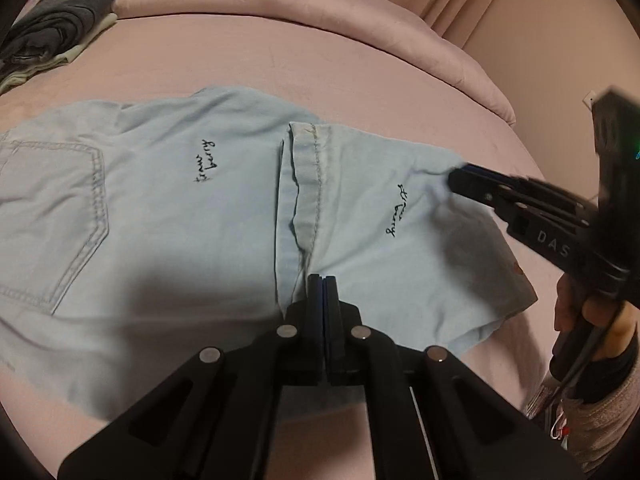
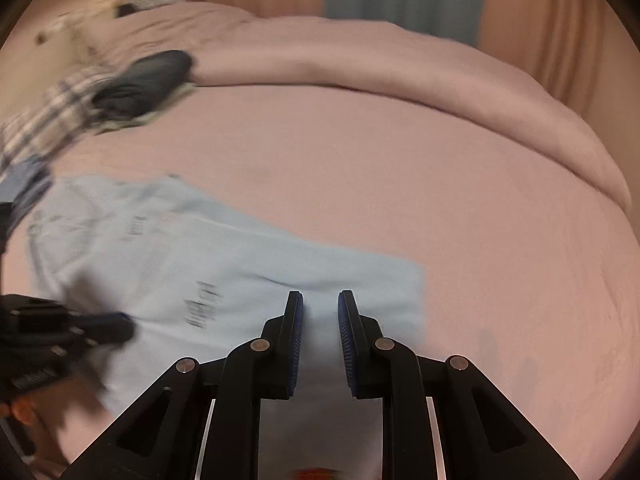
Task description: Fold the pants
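The left gripper pinches the near edge of pale blue pants, jaws pressed together on the cloth at the folded-back hem. The right gripper hovers with jaws parted and empty over the pants spread flat on a pink bed. A dark folded garment lies far beyond, to the left.

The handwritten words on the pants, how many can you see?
2: one word beside the back pocket, another word right of the hem. Folded layers may hide more.
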`<control>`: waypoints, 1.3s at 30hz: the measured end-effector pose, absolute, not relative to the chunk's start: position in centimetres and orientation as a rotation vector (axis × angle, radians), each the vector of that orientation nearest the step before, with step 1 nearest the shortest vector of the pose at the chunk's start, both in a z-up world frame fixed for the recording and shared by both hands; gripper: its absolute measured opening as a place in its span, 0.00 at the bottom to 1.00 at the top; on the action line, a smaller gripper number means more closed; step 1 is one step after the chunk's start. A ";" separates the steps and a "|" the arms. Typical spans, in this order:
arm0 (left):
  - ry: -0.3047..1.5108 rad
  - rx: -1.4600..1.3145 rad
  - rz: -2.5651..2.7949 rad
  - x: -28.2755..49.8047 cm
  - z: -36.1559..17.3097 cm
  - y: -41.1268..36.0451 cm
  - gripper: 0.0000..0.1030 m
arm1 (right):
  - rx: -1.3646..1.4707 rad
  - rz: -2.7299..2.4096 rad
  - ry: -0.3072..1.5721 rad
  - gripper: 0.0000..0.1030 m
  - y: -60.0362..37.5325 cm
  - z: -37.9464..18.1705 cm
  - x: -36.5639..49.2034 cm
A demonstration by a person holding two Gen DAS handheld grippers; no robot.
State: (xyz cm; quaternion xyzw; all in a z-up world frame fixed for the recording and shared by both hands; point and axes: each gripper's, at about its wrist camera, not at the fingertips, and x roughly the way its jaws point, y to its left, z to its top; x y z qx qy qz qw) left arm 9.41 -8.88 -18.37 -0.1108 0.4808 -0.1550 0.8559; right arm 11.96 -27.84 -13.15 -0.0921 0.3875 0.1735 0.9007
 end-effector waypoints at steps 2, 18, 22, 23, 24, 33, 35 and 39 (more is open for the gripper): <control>1.018 -0.244 -0.337 9.2 -18.3 -8.8 0.03 | -0.206 0.468 0.817 0.21 -25.8 -13.1 11.8; 1.023 -0.406 -0.479 6.7 -17.3 -6.2 0.36 | 0.056 0.749 0.921 0.21 -21.7 -13.8 16.8; 1.026 -0.412 -0.502 6.9 -17.5 -6.4 0.36 | -0.072 0.697 0.938 0.21 -22.7 -12.9 14.8; 1.024 -0.415 -0.506 7.1 -17.5 -6.6 0.36 | -0.132 0.702 0.944 0.21 -22.4 -13.0 14.1; 1.026 -0.416 -0.510 7.3 -17.6 -6.8 0.36 | -0.190 0.720 0.951 0.21 -22.1 -13.1 13.2; 1.058 -0.416 -0.511 9.1 -18.2 -9.2 0.36 | -0.413 0.743 0.964 0.15 -16.9 -16.4 13.5; 1.058 -0.447 -0.513 9.6 -18.2 -8.9 0.36 | -0.350 0.741 0.973 0.15 -16.9 -16.1 14.3; 1.059 -0.446 -0.505 10.2 -19.1 -7.6 0.37 | -0.293 0.725 0.947 0.15 -17.7 -15.2 14.4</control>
